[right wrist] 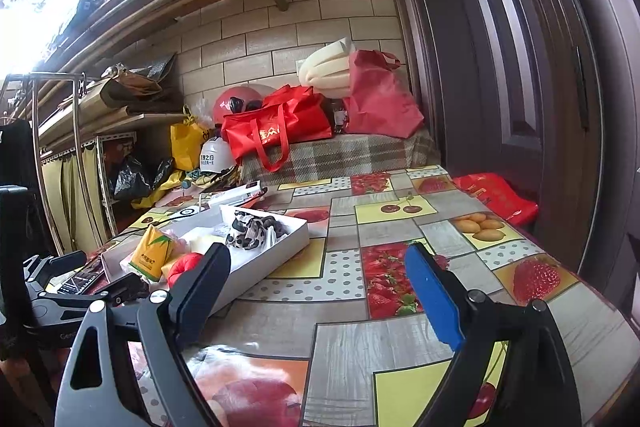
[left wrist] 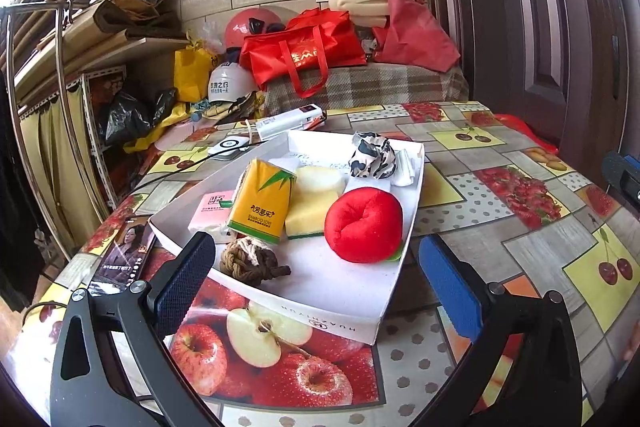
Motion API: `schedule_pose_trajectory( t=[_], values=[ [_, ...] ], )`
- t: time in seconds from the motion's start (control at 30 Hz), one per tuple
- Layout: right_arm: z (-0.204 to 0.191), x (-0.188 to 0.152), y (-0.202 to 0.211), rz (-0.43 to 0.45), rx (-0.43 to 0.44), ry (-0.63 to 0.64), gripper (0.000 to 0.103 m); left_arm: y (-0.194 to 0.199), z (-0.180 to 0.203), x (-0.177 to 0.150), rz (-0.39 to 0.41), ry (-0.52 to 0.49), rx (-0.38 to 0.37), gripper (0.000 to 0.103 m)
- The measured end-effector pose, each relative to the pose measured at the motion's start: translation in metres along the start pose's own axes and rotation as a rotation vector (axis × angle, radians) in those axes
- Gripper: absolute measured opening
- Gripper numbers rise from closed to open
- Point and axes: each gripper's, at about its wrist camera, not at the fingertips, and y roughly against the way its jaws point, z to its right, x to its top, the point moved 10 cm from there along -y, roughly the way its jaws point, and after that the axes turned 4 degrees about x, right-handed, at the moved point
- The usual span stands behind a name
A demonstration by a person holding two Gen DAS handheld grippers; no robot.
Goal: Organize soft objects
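- Left wrist view: the left gripper point(left wrist: 316, 267) is seen with jaws spread wide, nothing between the pads; it is held above the near edge of a white tray point(left wrist: 340, 291).
- The tray rests on a table point(left wrist: 500, 227) covered in fruit-print cloth.
- In the tray are noted: a red plush apple point(left wrist: 363, 224) at near right, a knotted rope ball point(left wrist: 250, 262) at near left, a yellow tissue pack point(left wrist: 262, 201) at centre left, a yellow sponge point(left wrist: 310, 211) just beside the apple, a pink-and-white pack point(left wrist: 210, 215) at far left, and a black-and-white spotted cloth point(left wrist: 372, 155) at the far end.
- A phone point(left wrist: 124, 255) with a lit screen lies on the table left of the tray.
- Right wrist view: the right gripper point(right wrist: 320, 291) is seen with jaws apart and empty, held over bare tablecloth right of the tray point(right wrist: 256, 271).
- The tissue pack point(right wrist: 154, 255), the apple point(right wrist: 182, 267) and the spotted cloth point(right wrist: 250, 227) are visible in the tray at left; the apple is partly hidden behind the left finger.
- Red bags point(right wrist: 280, 131) are piled at the far wall.
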Motion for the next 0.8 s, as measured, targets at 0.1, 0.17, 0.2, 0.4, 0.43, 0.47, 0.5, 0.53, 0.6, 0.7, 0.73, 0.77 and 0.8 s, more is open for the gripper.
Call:
schedule_pose_trajectory(
  t=[0.1,0.17,0.2,0.4,0.43,0.47,0.5,0.53,0.6,0.7,0.73,0.77,0.8],
  values=[
    [0.0005,-0.0002,-0.0004,-0.001,-0.001,0.002,0.089,-0.0008,0.0003,-0.0005,-0.005,0.003,-0.004,0.103],
    [0.001,-0.0007,-0.0012,-0.002,-0.001,0.002,0.089,-0.0008,0.0003,-0.0003,-0.004,0.003,-0.004,0.103],
    [0.0007,-0.0007,-0.0012,-0.003,-0.001,0.002,0.089,-0.0011,0.0009,-0.0004,-0.005,0.003,-0.004,0.103],
    [0.0,-0.0005,-0.0004,-0.001,-0.002,0.0,0.089,-0.0017,0.001,-0.0014,-0.008,0.006,-0.006,0.103],
    [0.0008,-0.001,-0.0014,-0.002,-0.001,0.0,0.089,-0.0019,0.001,-0.0013,-0.008,0.005,-0.006,0.103],
    [0.0008,-0.0011,-0.0014,-0.003,-0.001,-0.001,0.089,-0.0019,0.0002,-0.0011,-0.007,0.005,-0.005,0.103],
    [0.0007,-0.0012,-0.0013,-0.003,-0.001,-0.002,0.089,-0.0019,0.0003,-0.001,-0.008,0.005,-0.005,0.103],
    [0.0004,-0.0014,-0.001,-0.004,-0.001,-0.003,0.089,-0.002,0.001,-0.0013,-0.009,0.006,-0.007,0.103],
    [0.0006,-0.0024,-0.0014,-0.004,0.0,-0.004,0.089,-0.0019,0.0009,-0.0015,-0.01,0.007,-0.008,0.103],
    [0.0012,-0.0026,-0.002,-0.005,0.0,-0.004,0.089,-0.0021,0.0026,-0.0039,-0.01,0.01,-0.018,0.103],
    [0.0016,-0.0027,-0.0023,-0.005,0.0,-0.004,0.089,-0.0017,0.0035,-0.0043,-0.01,0.01,-0.021,0.103],
    [0.0017,-0.0026,-0.0023,-0.005,0.0,-0.004,0.089,-0.002,0.0027,-0.0047,-0.011,0.01,-0.022,0.103],
    [0.0015,-0.0028,-0.0021,-0.005,0.001,-0.005,0.089,-0.002,0.0029,-0.0049,-0.012,0.01,-0.023,0.103]
  ],
)
